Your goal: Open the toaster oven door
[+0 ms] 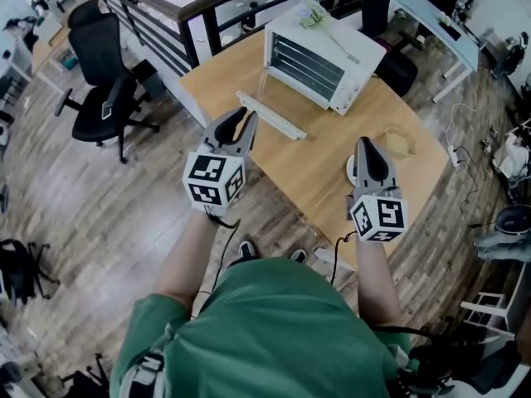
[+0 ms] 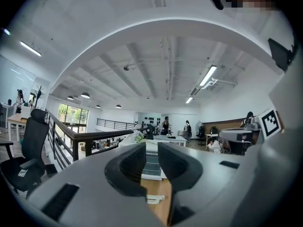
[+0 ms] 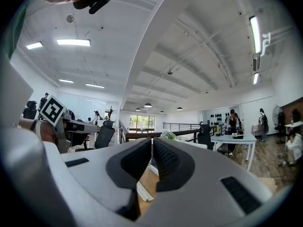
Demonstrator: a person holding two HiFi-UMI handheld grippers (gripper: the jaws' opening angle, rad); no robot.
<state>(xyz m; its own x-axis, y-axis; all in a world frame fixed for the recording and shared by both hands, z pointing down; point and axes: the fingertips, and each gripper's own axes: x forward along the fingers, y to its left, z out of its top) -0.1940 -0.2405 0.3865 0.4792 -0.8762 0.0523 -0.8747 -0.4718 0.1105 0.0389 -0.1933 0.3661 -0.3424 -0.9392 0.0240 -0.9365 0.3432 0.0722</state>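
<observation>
A white toaster oven [image 1: 323, 59] stands at the far side of the wooden table [image 1: 315, 168], its wire racks showing through the front. In front of it lies a long white bar [image 1: 270, 115], parallel to the front; it looks like the handle edge of the lowered door. My left gripper [image 1: 246, 118] hovers over the table's near left edge, jaws together, nothing in them. To the right, my right gripper [image 1: 365, 143] is shut and empty too. The left gripper view [image 2: 152, 148] shows the oven [image 2: 152, 162] between the jaws. The right gripper [image 3: 152, 143] points at the table.
A black office chair [image 1: 104, 56] stands on the wood floor at the left. A dark railing [image 1: 166, 19] runs behind the table. A small pale box [image 1: 398, 143] sits on the table's right part. A white desk [image 1: 440, 19] stands at the back right.
</observation>
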